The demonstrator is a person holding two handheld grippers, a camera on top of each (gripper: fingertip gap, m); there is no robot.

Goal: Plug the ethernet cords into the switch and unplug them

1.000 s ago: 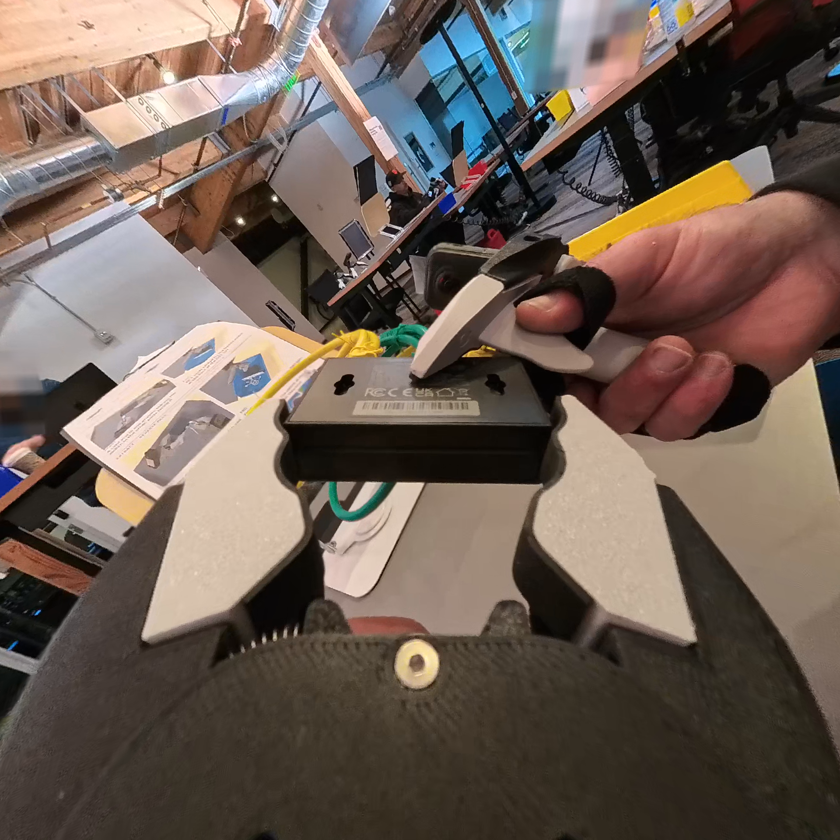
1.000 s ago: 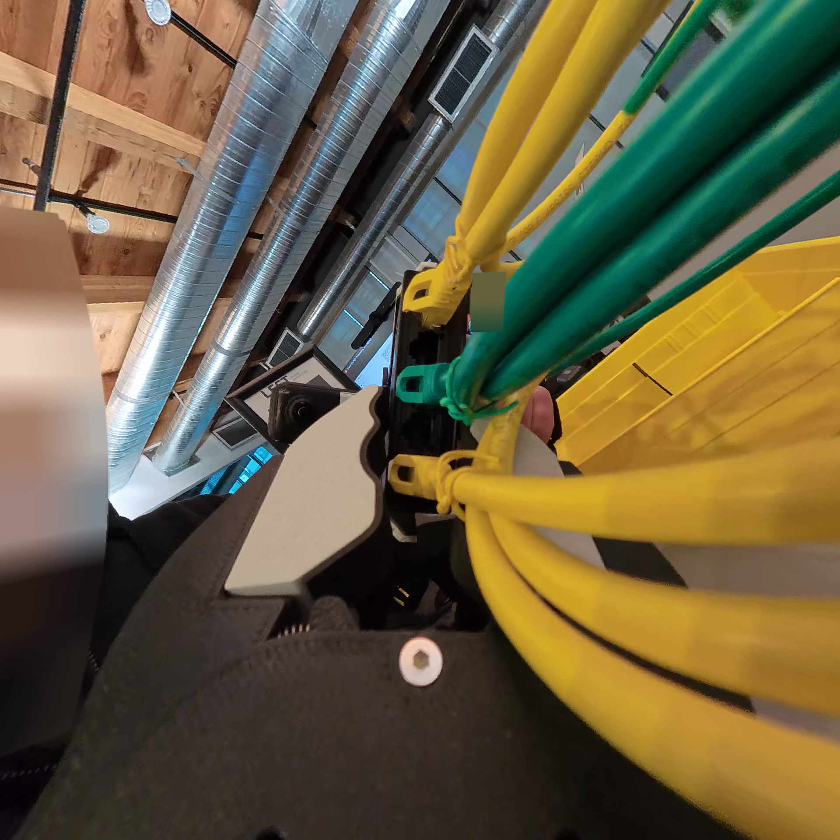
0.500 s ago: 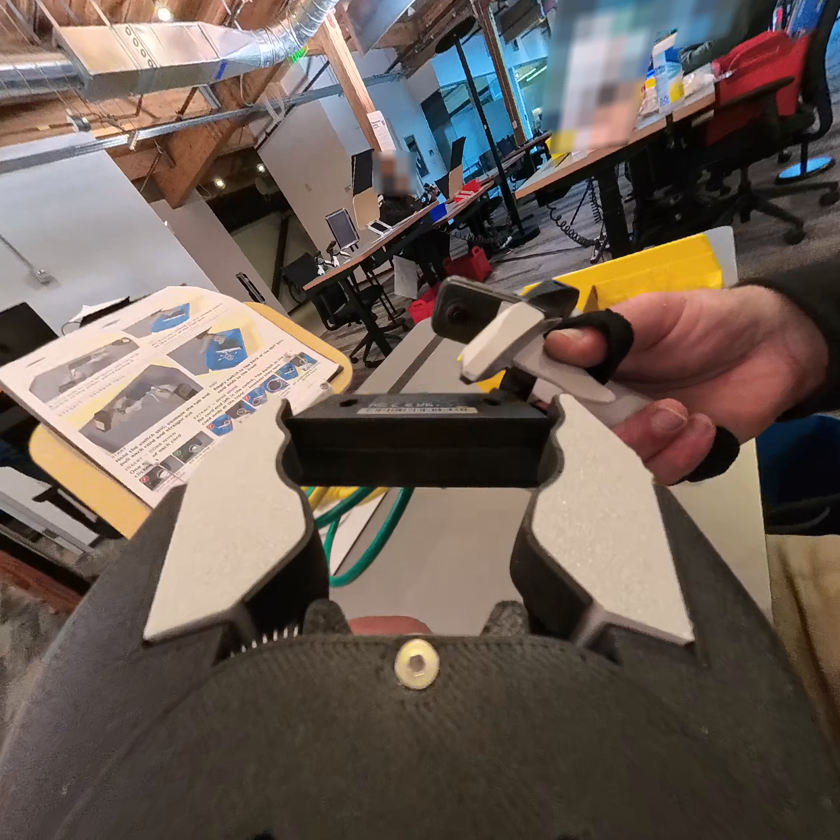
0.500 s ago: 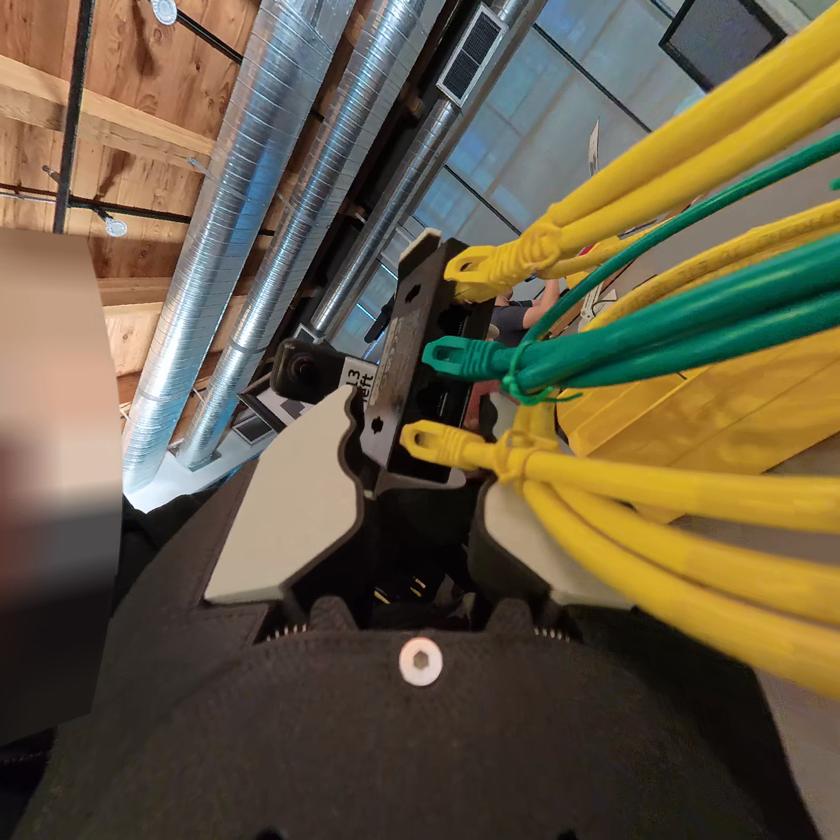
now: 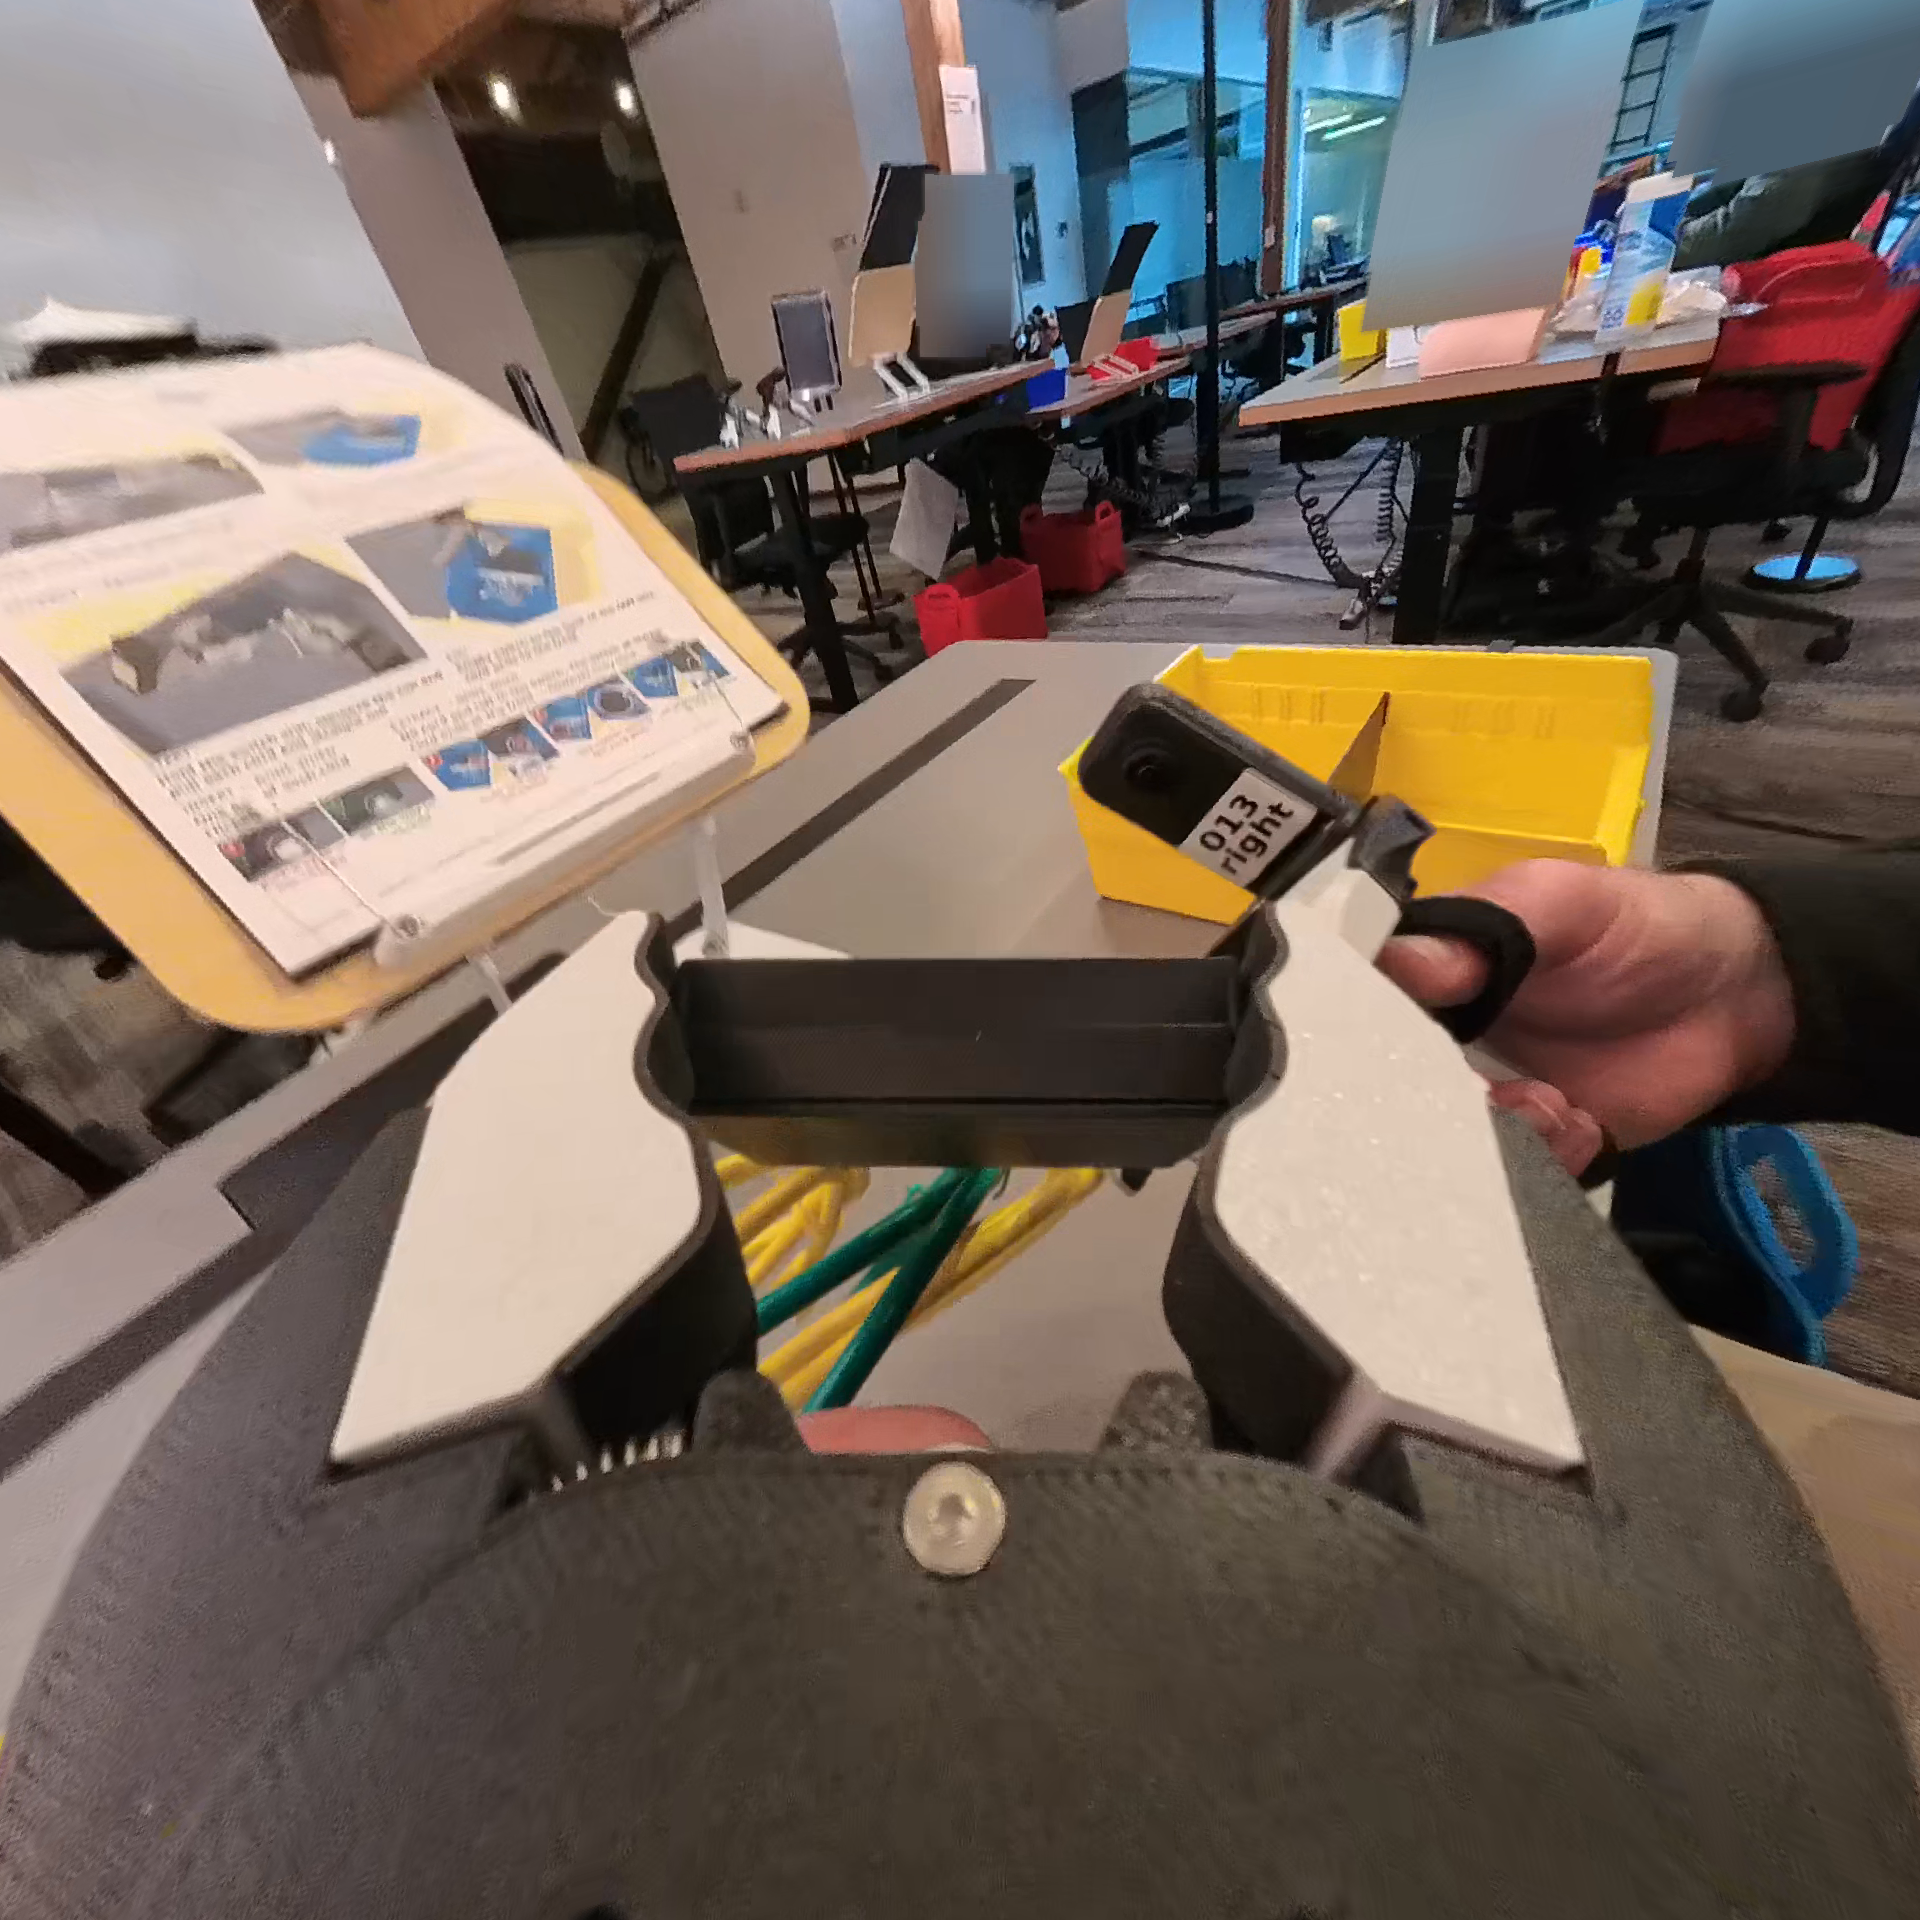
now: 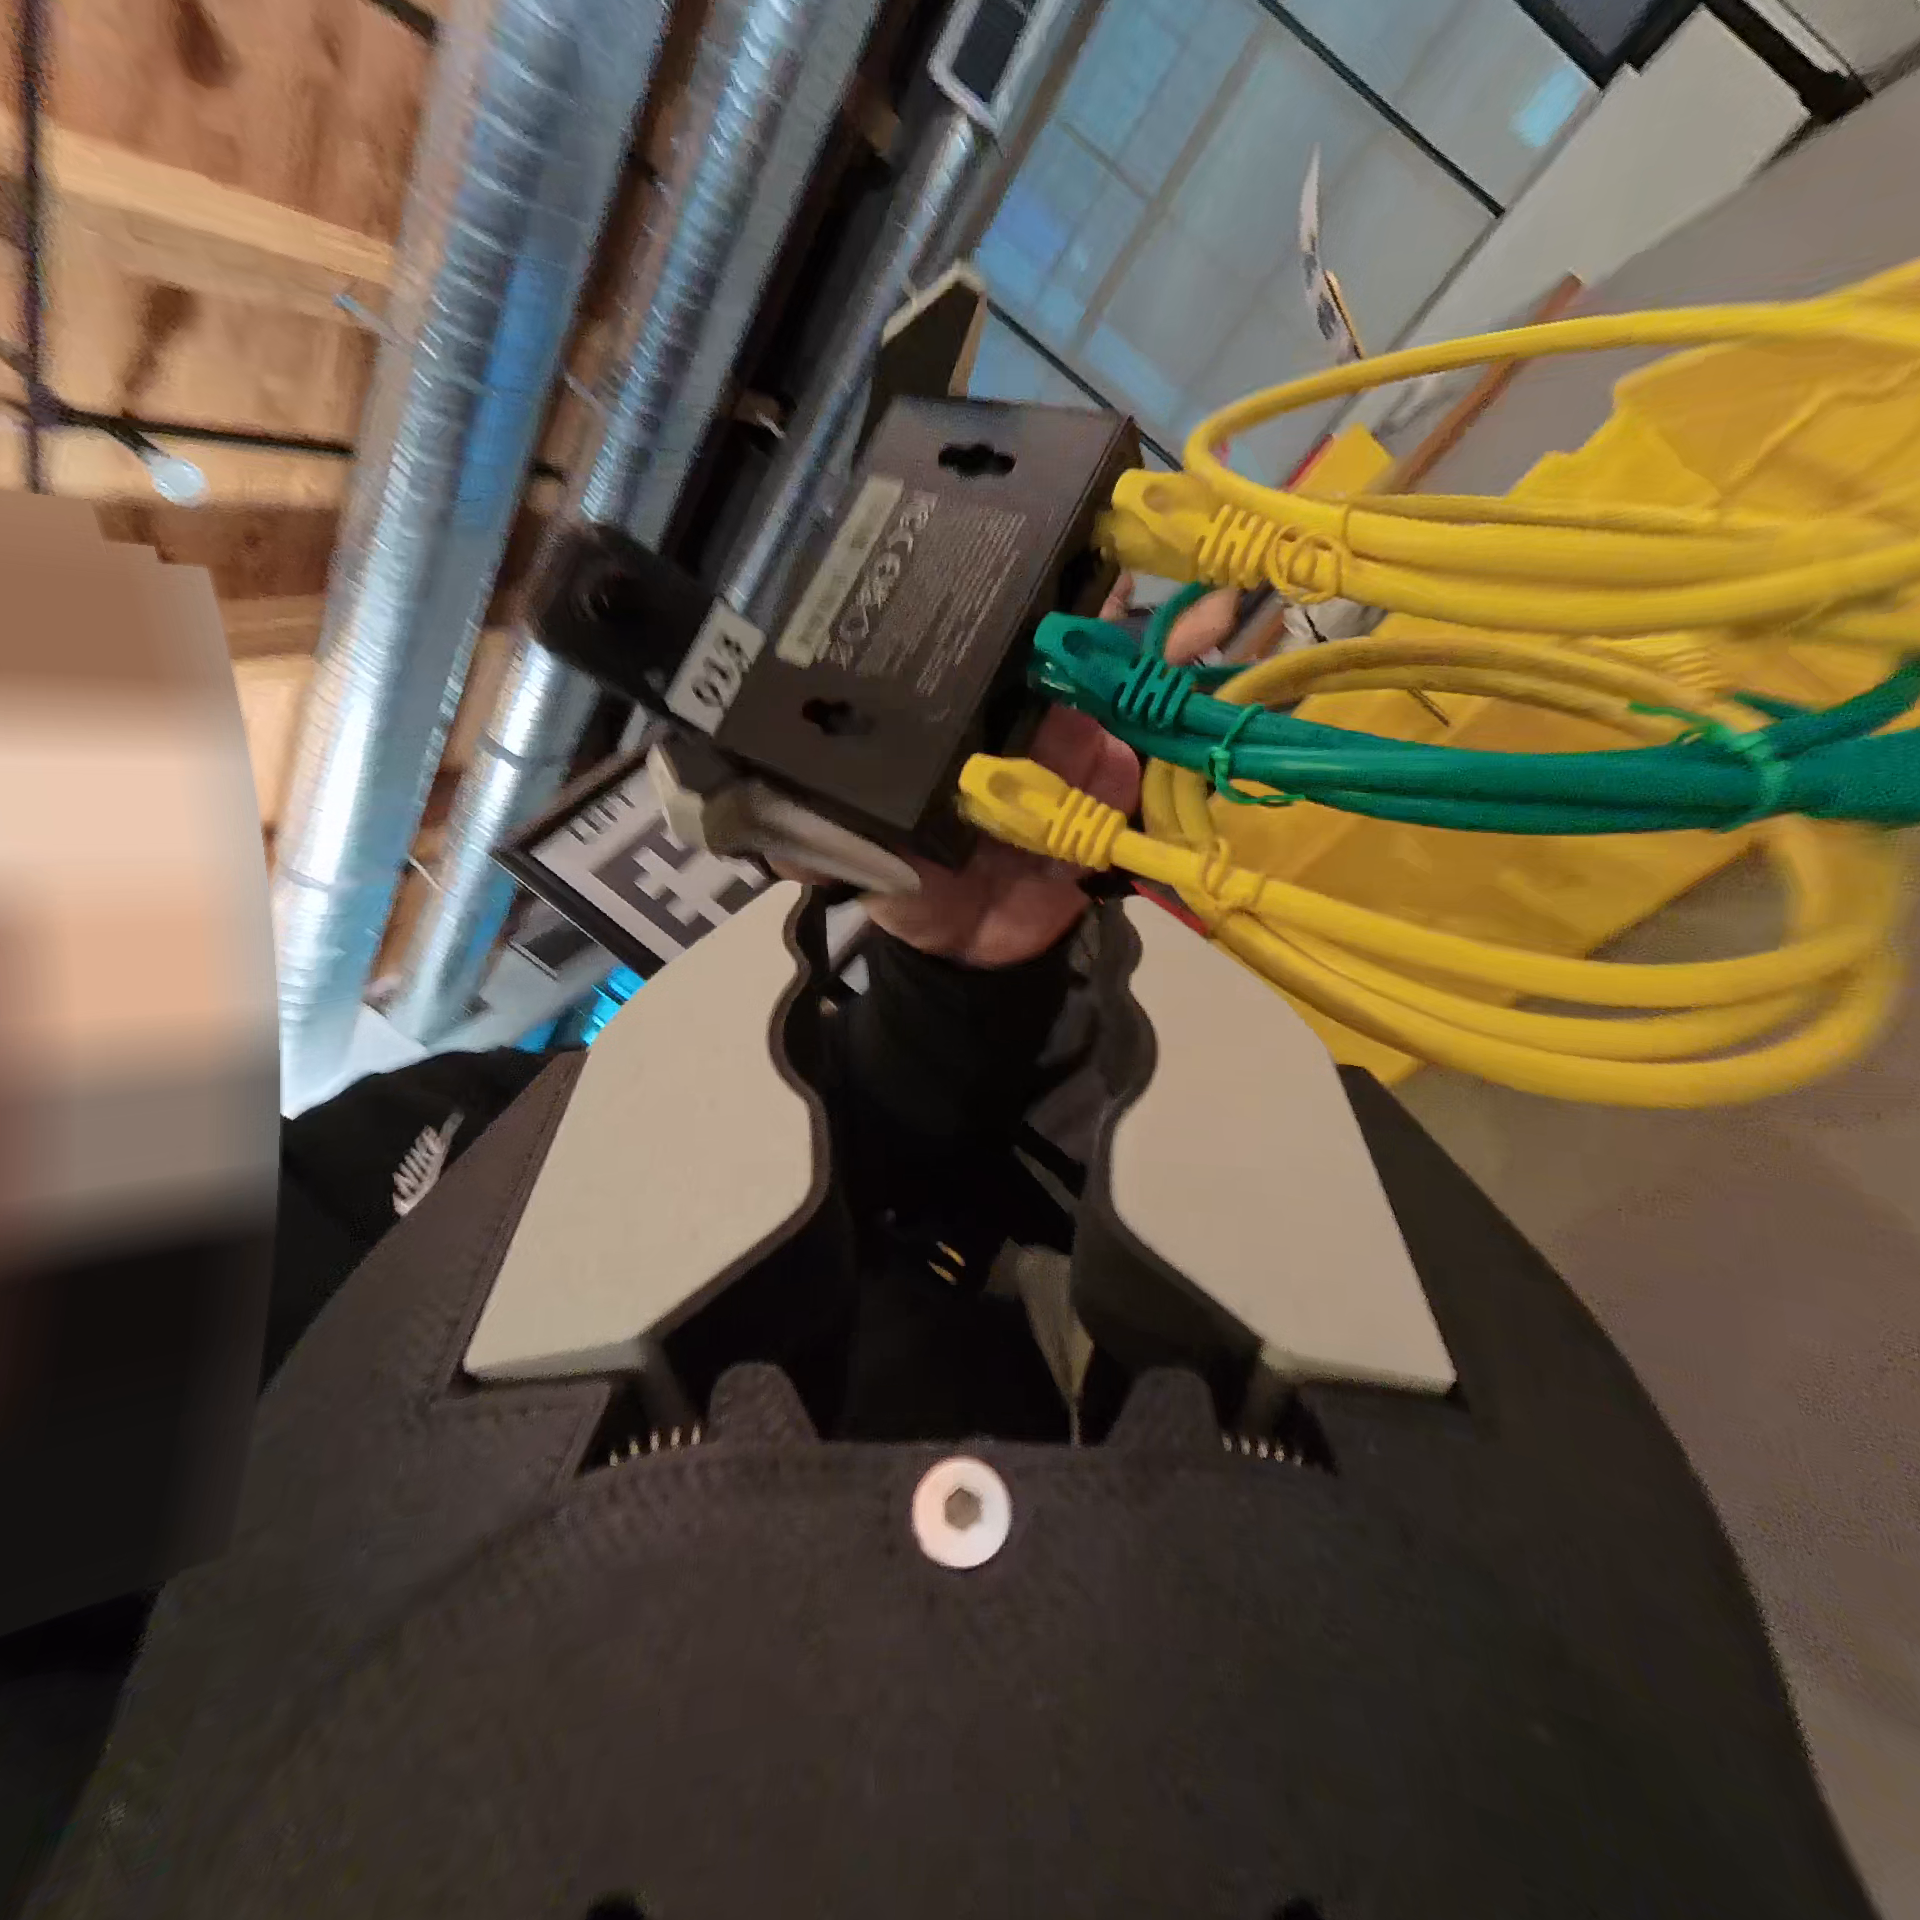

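Observation:
My left gripper (image 5: 951,951) is shut on the black switch (image 5: 956,1049), one finger at each end, and holds it above the grey table (image 5: 935,810). Yellow cords (image 5: 790,1205) and a green cord (image 5: 883,1278) hang below it. In the right wrist view the switch (image 6: 914,623) shows its labelled underside, with two yellow plugs (image 6: 1174,530) (image 6: 1039,821) and one green plug (image 6: 1101,675) seated in its ports. My right gripper (image 6: 966,1008) is open and empty, a short way back from the switch. It also shows in the left wrist view (image 5: 1283,883), beside the switch's right end.
A yellow bin (image 5: 1507,769) stands on the table behind the switch. A yellow board with a printed picture sheet (image 5: 343,644) leans at the left. The cord loops (image 6: 1558,997) trail toward the bin. Desks and chairs stand farther off.
The left gripper has tilted the switch, so its underside turned away from the left view. The right gripper, which flanked the switch's end, has drawn back from it and stands open.

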